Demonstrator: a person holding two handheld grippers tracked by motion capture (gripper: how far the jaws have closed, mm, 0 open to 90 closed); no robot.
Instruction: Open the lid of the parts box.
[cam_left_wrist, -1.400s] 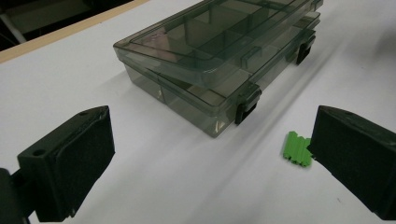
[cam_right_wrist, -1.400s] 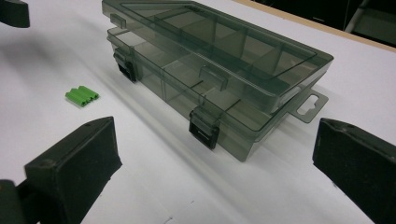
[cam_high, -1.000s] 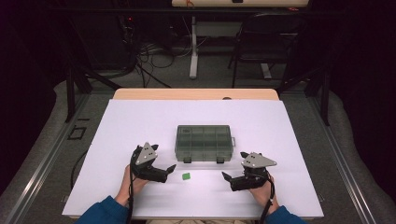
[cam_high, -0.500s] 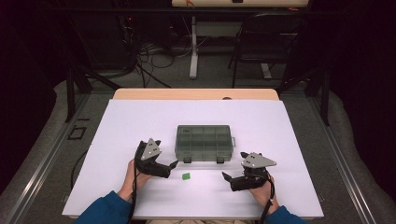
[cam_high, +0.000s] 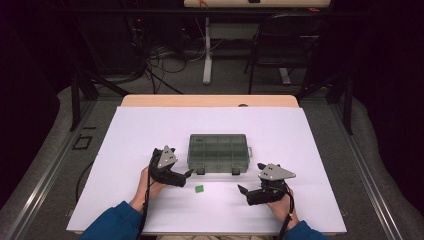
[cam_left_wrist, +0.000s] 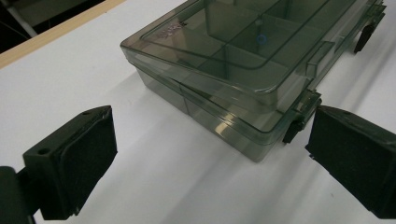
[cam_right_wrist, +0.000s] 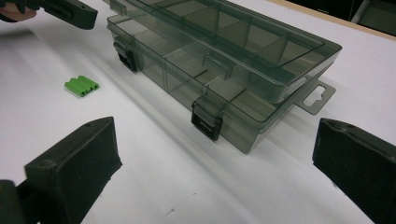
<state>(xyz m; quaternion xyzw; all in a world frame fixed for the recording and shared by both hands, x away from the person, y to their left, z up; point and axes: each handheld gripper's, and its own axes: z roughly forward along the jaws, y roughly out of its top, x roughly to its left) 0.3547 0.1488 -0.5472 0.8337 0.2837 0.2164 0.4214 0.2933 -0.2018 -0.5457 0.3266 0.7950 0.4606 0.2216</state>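
With its lid latched, the smoky organiser box (cam_high: 219, 152) sits just ahead of both spread-open, empty claws — left claw (cam_high: 186, 178) nearing a front latch (cam_left_wrist: 299, 122), right claw (cam_high: 242, 193) waiting — seemingly to unclip it.

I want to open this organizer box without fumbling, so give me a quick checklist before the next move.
1. Left gripper jaws open: ok.
2. Right gripper jaws open: ok.
3. Organizer box lid shut, both front latches down: ok.
4. Left gripper lined up with the near left latch: ok, close beside it, not touching.
5. Green piece apart from both grippers: ok.
6. Box contents: cannot tell.
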